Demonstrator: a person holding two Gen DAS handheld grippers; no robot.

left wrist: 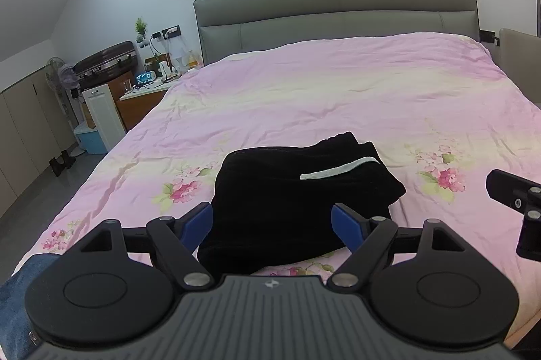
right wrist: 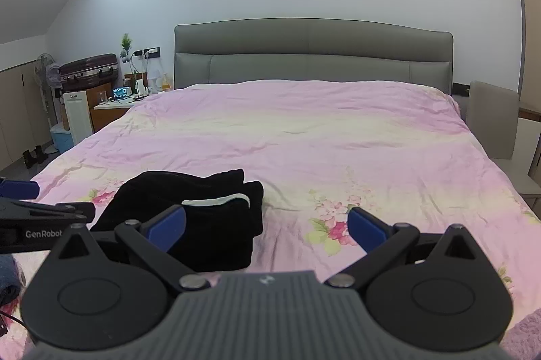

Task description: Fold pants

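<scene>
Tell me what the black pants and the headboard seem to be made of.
Black pants: soft matte knit, possibly fleece or velour; it absorbs light and slumps in rounded folds. Headboard: grey padded leather or faux leather; smooth, faintly sheened, with stitched panel seams.

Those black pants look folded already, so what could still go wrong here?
The pants lie in a loose, lumpy bundle on the soft pink bedspread, so a nudge might undo the fold. The left gripper hangs open right over them and could snag the cloth. The white strip sits exposed on top, easy to catch.

Black claws, blue fingertips
</scene>
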